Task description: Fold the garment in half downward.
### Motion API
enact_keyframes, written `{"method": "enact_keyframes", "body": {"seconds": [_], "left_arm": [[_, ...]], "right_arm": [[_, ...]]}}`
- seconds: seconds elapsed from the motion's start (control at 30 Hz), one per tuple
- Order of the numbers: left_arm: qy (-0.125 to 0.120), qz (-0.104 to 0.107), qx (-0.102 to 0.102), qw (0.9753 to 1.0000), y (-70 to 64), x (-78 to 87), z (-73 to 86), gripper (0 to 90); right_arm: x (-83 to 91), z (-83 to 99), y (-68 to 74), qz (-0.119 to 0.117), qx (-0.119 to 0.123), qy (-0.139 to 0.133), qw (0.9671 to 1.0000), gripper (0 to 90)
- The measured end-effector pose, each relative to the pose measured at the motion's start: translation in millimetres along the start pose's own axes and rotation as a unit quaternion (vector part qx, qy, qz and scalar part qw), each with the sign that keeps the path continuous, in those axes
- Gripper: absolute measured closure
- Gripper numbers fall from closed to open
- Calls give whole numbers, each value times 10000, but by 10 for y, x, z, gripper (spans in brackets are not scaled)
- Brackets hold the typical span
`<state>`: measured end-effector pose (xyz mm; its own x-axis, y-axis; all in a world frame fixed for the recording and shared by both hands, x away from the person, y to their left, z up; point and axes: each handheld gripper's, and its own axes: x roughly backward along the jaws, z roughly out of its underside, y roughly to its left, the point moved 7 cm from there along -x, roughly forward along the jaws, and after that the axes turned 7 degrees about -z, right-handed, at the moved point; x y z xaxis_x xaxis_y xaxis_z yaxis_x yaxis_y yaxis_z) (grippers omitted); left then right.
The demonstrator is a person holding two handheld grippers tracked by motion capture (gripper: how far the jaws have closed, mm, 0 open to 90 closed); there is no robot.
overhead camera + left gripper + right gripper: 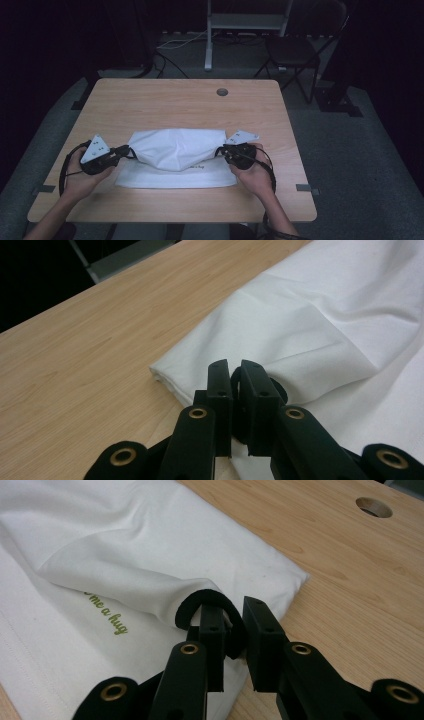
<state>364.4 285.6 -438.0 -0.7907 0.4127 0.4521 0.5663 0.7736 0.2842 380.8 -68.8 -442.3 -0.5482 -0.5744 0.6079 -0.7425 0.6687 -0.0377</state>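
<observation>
- White cloth bag (177, 150) lies on the near half of the worktop (175, 102), between the two grippers, its far part lifted and folded over toward the person while the near part stays flat on the wood.
- Green lettering on the flat layer reads "me a hug" (106, 615) in the right gripper view, the start of the line tucked under the fold; from the high view the same print is just a small dark smear, too small to read.
- A black strap loop (210, 609) at the bag's right corner curls over the right gripper's jaw; that detail comes out clearly in the right gripper view.
- The right gripper (223, 150) has its jaws narrow, pinched on that black strap at the right end of the fold.
- The left gripper (126, 150) is likewise nearly closed, clamped on a black strap (239, 390) at the bag's left corner, with white fabric bunched around it; the left gripper view shows a neat folded edge (167, 380) resting on the wood.
- A hand (86, 175) holds the left gripper, another hand (255, 172) the right, cables looping round both wrists.
- A round cable hole (222, 92) sits near the worktop's far edge, well apart from the bag.
- Beyond the worktop, on grey carpet, stand a dark folding chair (292, 50) and a pale metal stand (247, 22).
</observation>
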Motion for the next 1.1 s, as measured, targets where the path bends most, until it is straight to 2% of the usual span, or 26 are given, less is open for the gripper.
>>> {"method": "enact_keyframes", "body": {"seconds": [1.1], "left_arm": [[-108,63,-64,9999,-85,134,-16,836]], "right_arm": [[98,13,85,-2,70,-35,10000,798]]}}
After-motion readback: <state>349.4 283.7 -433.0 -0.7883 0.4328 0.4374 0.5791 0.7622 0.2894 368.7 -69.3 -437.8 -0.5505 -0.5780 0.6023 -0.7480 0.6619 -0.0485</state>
